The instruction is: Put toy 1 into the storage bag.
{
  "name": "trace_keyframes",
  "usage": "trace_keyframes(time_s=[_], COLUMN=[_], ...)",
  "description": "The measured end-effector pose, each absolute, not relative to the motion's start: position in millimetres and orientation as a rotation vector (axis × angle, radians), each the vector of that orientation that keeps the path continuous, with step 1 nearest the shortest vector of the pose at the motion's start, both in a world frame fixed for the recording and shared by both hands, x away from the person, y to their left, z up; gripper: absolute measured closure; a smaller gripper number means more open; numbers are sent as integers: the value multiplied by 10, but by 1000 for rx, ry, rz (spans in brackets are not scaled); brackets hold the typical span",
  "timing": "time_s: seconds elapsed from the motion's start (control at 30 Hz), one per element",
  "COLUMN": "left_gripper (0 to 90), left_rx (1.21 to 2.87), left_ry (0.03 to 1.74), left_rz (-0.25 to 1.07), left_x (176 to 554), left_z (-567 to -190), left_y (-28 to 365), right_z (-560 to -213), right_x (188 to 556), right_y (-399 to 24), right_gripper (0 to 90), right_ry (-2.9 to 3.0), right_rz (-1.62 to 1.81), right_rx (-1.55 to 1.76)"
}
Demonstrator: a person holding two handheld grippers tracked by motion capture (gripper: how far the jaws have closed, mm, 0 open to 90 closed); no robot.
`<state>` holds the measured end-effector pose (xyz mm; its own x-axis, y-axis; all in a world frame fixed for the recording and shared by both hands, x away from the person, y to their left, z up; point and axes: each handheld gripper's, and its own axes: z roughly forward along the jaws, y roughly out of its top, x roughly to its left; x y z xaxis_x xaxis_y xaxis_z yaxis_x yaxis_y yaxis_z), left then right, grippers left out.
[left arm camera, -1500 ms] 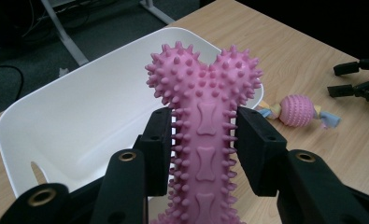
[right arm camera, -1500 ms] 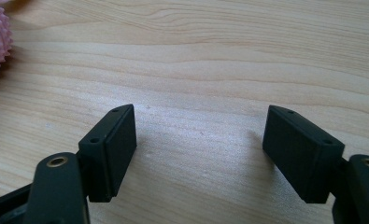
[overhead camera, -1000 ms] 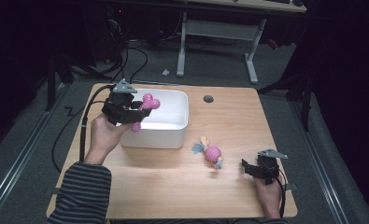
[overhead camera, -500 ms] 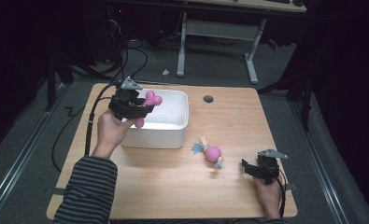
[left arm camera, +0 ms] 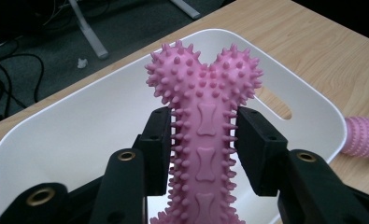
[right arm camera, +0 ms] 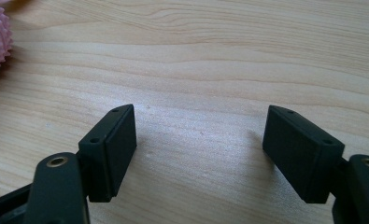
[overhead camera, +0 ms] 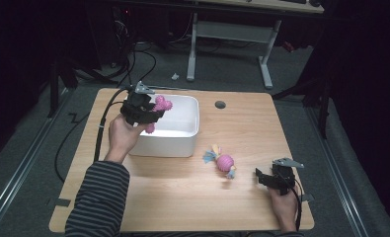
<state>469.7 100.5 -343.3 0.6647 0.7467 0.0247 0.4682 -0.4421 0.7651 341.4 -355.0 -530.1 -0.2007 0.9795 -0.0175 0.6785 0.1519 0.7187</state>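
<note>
Squarely btwn left jaws: pink bone toy

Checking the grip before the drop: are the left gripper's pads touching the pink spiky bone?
Touching. In the left gripper view, both pads of the left gripper press the pink spiky bone at its shaft, above the white bin.

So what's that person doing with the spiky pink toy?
The person's left gripper is clamped on a spiky pink bone toy and holds it over the white tub, probably to drop it in. The right gripper rests open over the wooden table with nothing between its jaws. A pink ball toy with tassels lies on the table between the tub and that gripper.
</note>
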Motion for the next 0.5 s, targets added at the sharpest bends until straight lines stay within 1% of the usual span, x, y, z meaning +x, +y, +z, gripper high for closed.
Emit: trace_keyframes(time_s=[0.27, 0.37, 0.5], left_gripper=[577, 575, 574], left_rx=[2121, 2159, 2149], left_ry=[963, 958, 961], left_rz=[474, 519, 502], left_x=[4751, 4743, 4759], left_z=[-3508, -3544, -3555], left_y=[1011, 973, 964], right_z=[-5301, -5301, -5301], right_x=[3414, 3414, 3414], right_y=[-3550, -3550, -3550], right_gripper=[258, 258, 258], right_ry=[1945, 1945, 1945], right_rz=[808, 808, 808], right_rx=[1575, 1575, 1575])
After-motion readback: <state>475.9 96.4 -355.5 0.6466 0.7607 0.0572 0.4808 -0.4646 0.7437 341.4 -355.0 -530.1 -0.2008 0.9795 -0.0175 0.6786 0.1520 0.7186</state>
